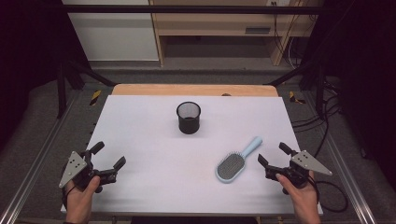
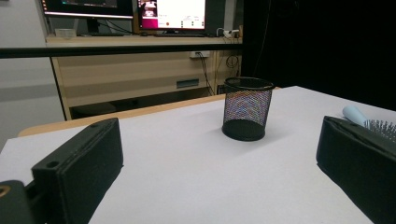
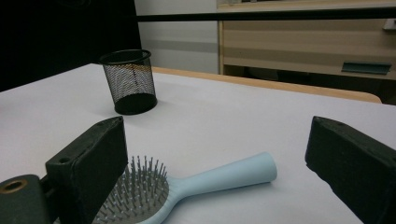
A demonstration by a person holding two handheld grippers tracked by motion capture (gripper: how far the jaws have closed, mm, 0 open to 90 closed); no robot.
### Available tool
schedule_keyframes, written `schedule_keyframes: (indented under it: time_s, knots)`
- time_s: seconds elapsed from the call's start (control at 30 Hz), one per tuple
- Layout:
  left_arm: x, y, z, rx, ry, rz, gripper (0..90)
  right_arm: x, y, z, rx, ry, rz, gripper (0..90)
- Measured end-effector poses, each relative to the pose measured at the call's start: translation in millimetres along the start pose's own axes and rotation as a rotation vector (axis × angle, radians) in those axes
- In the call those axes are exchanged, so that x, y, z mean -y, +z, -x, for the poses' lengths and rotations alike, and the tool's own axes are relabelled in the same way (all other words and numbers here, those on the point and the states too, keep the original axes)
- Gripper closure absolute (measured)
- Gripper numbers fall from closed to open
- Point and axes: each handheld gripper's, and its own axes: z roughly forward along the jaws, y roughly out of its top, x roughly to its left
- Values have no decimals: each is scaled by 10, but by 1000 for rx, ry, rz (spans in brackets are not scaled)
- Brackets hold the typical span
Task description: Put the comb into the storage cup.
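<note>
The light, hard hairbrush [image 1: 232,165] is best taken by its thin smooth handle, while both tongs [image 1: 106,161] [image 1: 272,160] are held open and empty.

White table [image 1: 140,140]: black mesh cup [image 1: 188,117] upright mid-far, light-blue hairbrush [image 1: 236,161] right.

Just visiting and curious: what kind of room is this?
Probably a lab or test workshop: a white-covered table inside a black metal frame, computer monitors on a bench behind, and loose cables on the floor.
</note>
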Motion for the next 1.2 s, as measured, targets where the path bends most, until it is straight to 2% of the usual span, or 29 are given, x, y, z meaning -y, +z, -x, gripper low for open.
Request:
schedule_keyframes:
  time_s: [0.37,0.47,0.53,0.57,0.6,0.73,0.9,0.93,1.07,1.2]
  knots:
    - [-5,-3,0,-2,-1,2,7,5,-4,0,14,4,-21,78]
    - [-6,-6,-2,-3,-2,3,6,4,-16,-8,9,-10,-28,199]
    - [-7,-7,-2,-4,-2,2,7,3,-21,-9,6,-17,-27,224]
    - [-8,-8,-1,-4,-1,2,7,1,-23,-10,1,-16,-26,256]
    - [-8,-9,-2,-5,-2,2,7,-4,-30,-9,-23,-17,-30,324]
    - [-8,-11,-3,-6,-3,1,7,-13,-40,-30,-35,-24,-23,415]
    - [-8,-14,-1,-6,-3,0,7,-14,-42,-60,-8,-57,-57,588]
    - [-8,-14,-1,-6,-3,1,7,-27,-46,-67,-9,-46,-48,631]
    - [-7,-17,0,-1,-2,2,8,-172,-50,-103,1,-47,-16,749]
    - [-4,-22,-1,-3,-4,1,8,-343,-7,-137,-3,-76,-36,818]
